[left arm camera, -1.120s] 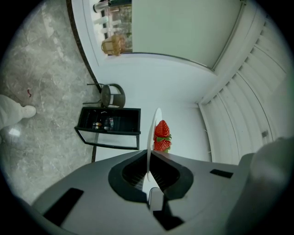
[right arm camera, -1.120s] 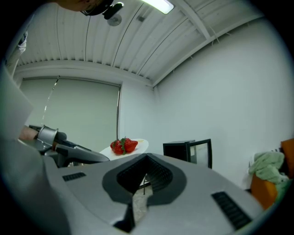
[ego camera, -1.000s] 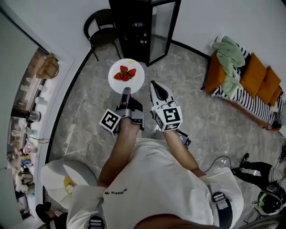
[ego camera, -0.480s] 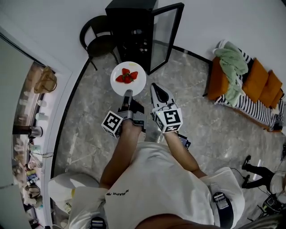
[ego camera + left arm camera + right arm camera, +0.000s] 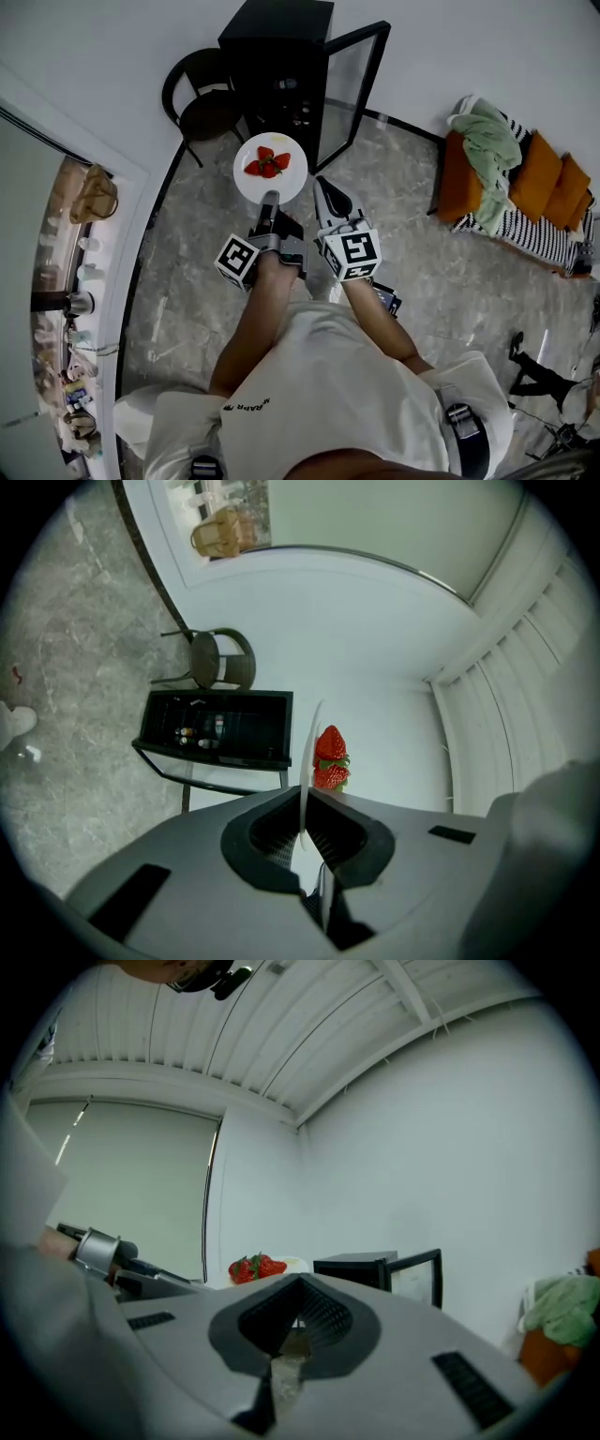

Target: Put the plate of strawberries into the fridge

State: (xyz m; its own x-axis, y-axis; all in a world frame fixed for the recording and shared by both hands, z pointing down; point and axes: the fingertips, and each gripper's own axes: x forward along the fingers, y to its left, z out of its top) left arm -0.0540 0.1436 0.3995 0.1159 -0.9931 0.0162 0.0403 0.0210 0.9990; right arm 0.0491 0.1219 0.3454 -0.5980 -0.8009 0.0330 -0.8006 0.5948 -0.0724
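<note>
Change: over the last second the fridge [image 5: 275,42] came further into the head view, its whole black top now showing, while the plate [image 5: 284,186] stayed clamped and level in front of it.
Left gripper [image 5: 270,198]: clenched on the plate's near rim; its own view showed the thin white edge pinched between the two jaws.
Plate: white and round, held out ahead of the person above the grey stone floor [image 5: 403,220], just before the fridge's open front.
Strawberries [image 5: 266,163]: a small red heap with green tops, lying on the plate's middle.
Right gripper [image 5: 325,186]: jaws drawn together with nothing between them, just beside the plate's right edge.
Fridge: low and black, bottles on its shelves.
Glass door [image 5: 356,84]: swung wide open to the right.
Chair [image 5: 202,105]: dark, standing close at the fridge's left by the wall.
Sofa [image 5: 487,208]: well apart on the right, with orange cushions and a green cloth.
</note>
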